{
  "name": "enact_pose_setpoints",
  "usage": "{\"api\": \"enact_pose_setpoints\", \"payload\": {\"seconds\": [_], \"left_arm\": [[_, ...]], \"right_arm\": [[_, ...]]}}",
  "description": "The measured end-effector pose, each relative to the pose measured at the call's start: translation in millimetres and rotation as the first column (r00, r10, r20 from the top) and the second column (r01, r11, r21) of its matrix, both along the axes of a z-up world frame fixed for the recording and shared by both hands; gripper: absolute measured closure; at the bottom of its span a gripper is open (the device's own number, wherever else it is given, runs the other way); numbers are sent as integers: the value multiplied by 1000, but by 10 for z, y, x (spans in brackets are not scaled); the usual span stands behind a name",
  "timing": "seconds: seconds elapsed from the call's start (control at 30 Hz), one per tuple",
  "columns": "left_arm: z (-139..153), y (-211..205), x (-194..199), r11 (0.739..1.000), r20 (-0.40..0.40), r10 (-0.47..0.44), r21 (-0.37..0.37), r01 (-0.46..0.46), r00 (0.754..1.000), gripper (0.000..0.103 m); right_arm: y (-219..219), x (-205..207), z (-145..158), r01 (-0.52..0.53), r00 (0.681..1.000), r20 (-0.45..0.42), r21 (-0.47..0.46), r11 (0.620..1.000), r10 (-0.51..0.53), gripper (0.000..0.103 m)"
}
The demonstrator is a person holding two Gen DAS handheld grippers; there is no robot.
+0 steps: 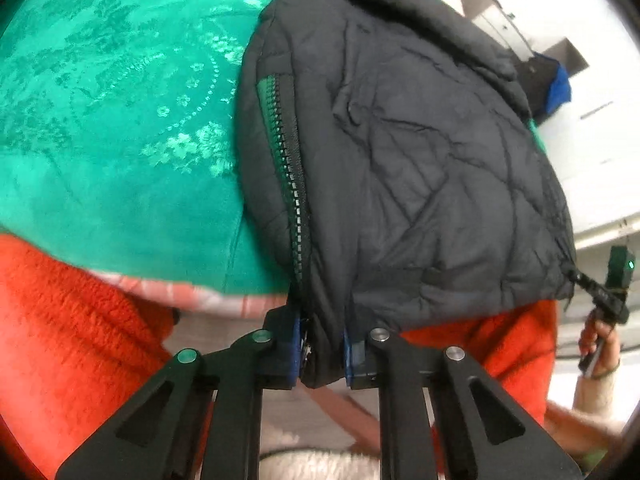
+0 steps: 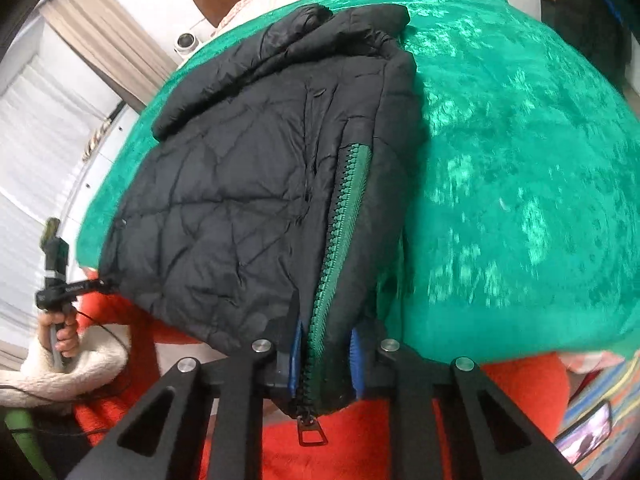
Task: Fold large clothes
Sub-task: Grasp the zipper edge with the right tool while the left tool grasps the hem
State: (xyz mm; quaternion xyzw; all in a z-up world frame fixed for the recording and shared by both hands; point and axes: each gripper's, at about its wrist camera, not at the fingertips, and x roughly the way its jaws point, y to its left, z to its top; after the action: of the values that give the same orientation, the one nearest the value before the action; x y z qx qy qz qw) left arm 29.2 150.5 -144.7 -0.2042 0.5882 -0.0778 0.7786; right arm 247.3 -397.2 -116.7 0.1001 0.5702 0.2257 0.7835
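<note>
A green patterned blanket (image 2: 520,160) covers your bed; the black quilted jacket (image 2: 240,180) lies folded on it. Your left tool (image 1: 322,354) and right tool (image 2: 326,360) each pinch its zippered hem.

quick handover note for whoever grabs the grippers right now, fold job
Left gripper: shut on the jacket hem, beside the zipper.
Right gripper: shut on the hem at the zipper's bottom end.
Jacket lies on the green blanket, already folded narrow, hem hanging over the near edge.
Left to do, probably: carry the hem up toward the collar, then flatten.
</note>
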Motion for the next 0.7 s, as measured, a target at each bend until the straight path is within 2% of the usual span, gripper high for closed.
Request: {"api": "enact_pose_setpoints", "payload": {"seconds": [0.13,0.23,0.33,0.4,0.47,0.53,0.6,0.67,0.7], "left_arm": [[203,65,-370,998,-36,-52,-44,51,998,89],[431,100,-681,995,-52,-82,-66,79,995,90],[870,214,-686,990,15,-58,-125,60,998,90],[1268,311,-439,987,123,-41,-151,60,992,90],[1619,378,-72,985,231,-39,-156,77,972,90],[1926,410,401,987,334,-41,-130,90,942,89],[2113,376,910,993,413,-26,-98,73,910,86],[2220,315,1579,998,476,1,-59,31,879,76],[2235,300,1841,1000,482,7,-24,5,876,56]], "right_arm": [[-164,-185,87,11,996,-87,83,997,-3,84],[-284,-412,173,38,989,-149,207,978,-7,85],[-412,-309,441,84,991,-125,342,936,-43,85],[-452,-5,664,83,996,-63,420,904,-62,85],[-475,510,931,54,997,24,479,876,-75,85],[-428,1044,1114,29,993,87,511,859,-85,85],[-361,1785,1219,36,984,128,527,849,-122,85],[-262,2471,1195,80,972,144,534,841,-184,85],[-226,2746,1133,100,966,151,534,840,-210,82]]}}
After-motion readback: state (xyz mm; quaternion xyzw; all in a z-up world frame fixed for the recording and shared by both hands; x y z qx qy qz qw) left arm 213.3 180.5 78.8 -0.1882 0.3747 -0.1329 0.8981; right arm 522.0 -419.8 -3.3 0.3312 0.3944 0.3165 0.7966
